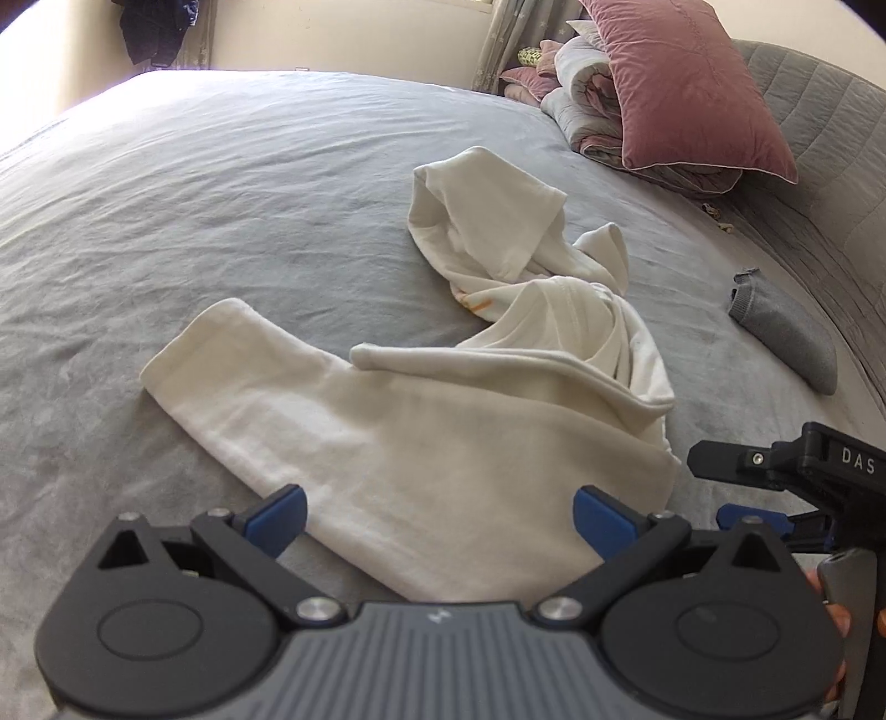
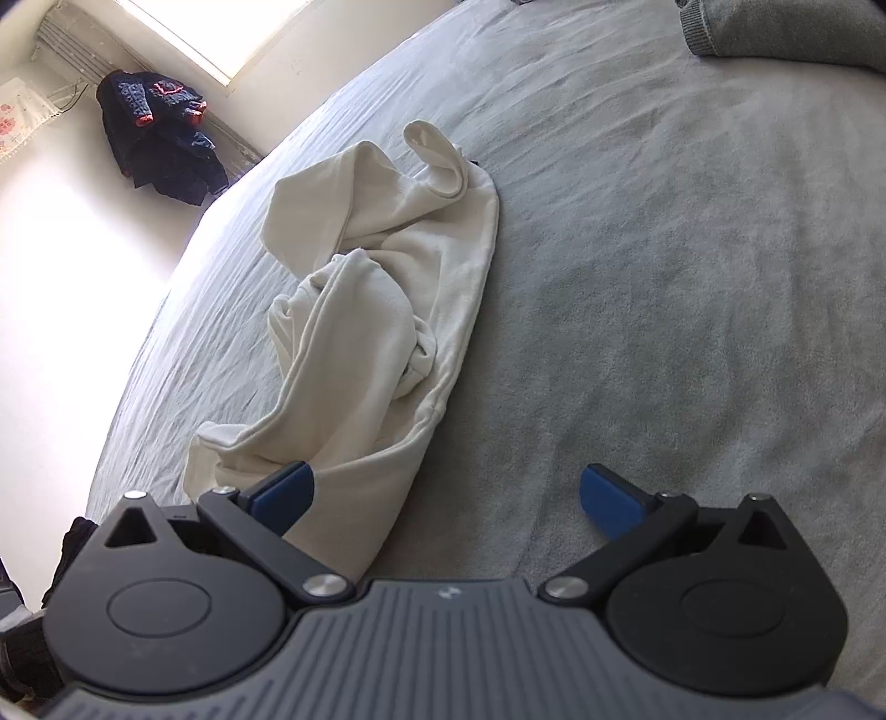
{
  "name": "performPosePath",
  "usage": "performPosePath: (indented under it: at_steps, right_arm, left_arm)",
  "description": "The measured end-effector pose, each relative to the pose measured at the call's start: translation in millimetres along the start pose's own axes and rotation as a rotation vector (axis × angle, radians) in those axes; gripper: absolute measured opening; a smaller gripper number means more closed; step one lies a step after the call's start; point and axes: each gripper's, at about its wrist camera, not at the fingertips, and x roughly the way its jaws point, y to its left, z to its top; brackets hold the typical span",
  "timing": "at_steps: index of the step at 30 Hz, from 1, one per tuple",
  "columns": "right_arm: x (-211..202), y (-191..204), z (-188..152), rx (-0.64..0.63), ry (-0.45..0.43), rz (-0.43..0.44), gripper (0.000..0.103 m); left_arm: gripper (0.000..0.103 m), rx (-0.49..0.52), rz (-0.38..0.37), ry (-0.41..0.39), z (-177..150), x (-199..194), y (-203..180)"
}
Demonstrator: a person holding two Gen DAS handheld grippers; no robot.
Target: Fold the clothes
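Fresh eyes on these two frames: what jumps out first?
A crumpled cream garment sprawls mid-bed on the grey bedspread, not yet folded. Both grippers stand wide open at its near edge: the left gripper straddles the cloth, the right gripper sits beside it. A pink pillow tops the bedding pile by the headboard.

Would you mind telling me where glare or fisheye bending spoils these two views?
Left wrist: glare washes out the bed's far left corner; the horizon bows. Right wrist: window light bleaches the wall and floor at left; the shirt stays sharp.
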Motion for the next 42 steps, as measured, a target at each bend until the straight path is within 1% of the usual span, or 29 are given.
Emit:
performPosePath:
  at_steps: [3, 5, 6, 7, 10, 13, 16, 18, 20, 23, 26, 29, 31, 34, 35, 36, 37, 38, 40, 41, 42]
  right_arm:
    - [3, 3, -3, 0.011, -0.032, -0.004, 0.103]
    - [4, 4, -6, 0.018, -0.056, -0.006, 0.103]
    - [4, 5, -8, 0.022, -0.066, -0.005, 0.103]
    - [5, 5, -9, 0.016, -0.070, -0.006, 0.103]
    - [8, 7, -12, -0.024, -0.062, -0.016, 0.103]
    - [11, 10, -14, -0.074, -0.046, -0.033, 0.103]
    - [14, 12, -16, -0.100, -0.040, -0.050, 0.103]
    - [16, 14, -16, -0.105, -0.033, -0.057, 0.103]
    - [18, 15, -17, -0.103, -0.026, -0.057, 0.103]
    - [17, 12, -18, -0.073, -0.021, -0.047, 0.103]
    - [14, 7, -18, -0.025, -0.017, -0.023, 0.103]
    - [11, 3, -18, 0.016, -0.010, 0.005, 0.103]
    - [8, 1, -19, 0.033, -0.014, 0.019, 0.103]
    - [5, 0, -20, 0.055, -0.012, 0.040, 0.102]
    - [3, -1, -20, 0.069, -0.012, 0.048, 0.101]
    - [2, -3, -20, 0.087, -0.009, 0.059, 0.093]
    - [1, -5, -20, 0.107, -0.006, 0.072, 0.081]
    - [1, -9, -20, 0.130, 0.000, 0.087, 0.074]
    - [2, -16, -21, 0.188, 0.021, 0.125, 0.051]
    - [2, -20, -22, 0.216, 0.032, 0.144, 0.047]
    - [2, -23, -24, 0.236, 0.037, 0.153, 0.039]
  left_arm:
    - [0.102, -0.033, -0.004, 0.021, -1, 12, 16]
    - [0.102, -0.095, -0.026, 0.072, -5, 25, 30]
    - [0.103, -0.118, -0.040, 0.078, -8, 29, 36]
    - [0.103, -0.119, -0.060, 0.056, -11, 28, 38]
    - [0.103, -0.083, -0.077, 0.030, -17, 24, 38]
    - [0.103, -0.019, -0.064, 0.016, -24, 22, 32]
    - [0.103, -0.017, -0.025, 0.038, -23, 21, 27]
    - [0.103, -0.001, -0.017, 0.051, -23, 21, 26]
    - [0.103, 0.009, -0.022, 0.035, -26, 19, 26]
    - [0.103, -0.004, -0.032, -0.013, -34, 16, 30]
    - [0.103, 0.010, -0.023, -0.038, -38, 15, 27]
    - [0.103, 0.028, 0.007, -0.047, -40, 15, 22]
    - [0.103, 0.029, 0.015, -0.050, -39, 15, 21]
    - [0.102, 0.006, -0.009, -0.030, -33, 12, 25]
    - [0.102, -0.018, -0.025, -0.029, -30, 10, 28]
    - [0.102, -0.051, -0.036, -0.034, -27, 7, 32]
    - [0.102, -0.083, -0.043, -0.041, -25, 5, 35]
    - [0.102, -0.113, -0.047, -0.051, -22, 2, 38]
    - [0.102, -0.148, -0.052, -0.068, -15, -3, 42]
    - [0.102, -0.150, -0.048, -0.076, -12, -4, 42]
    - [0.102, -0.146, -0.037, -0.086, -9, -3, 40]
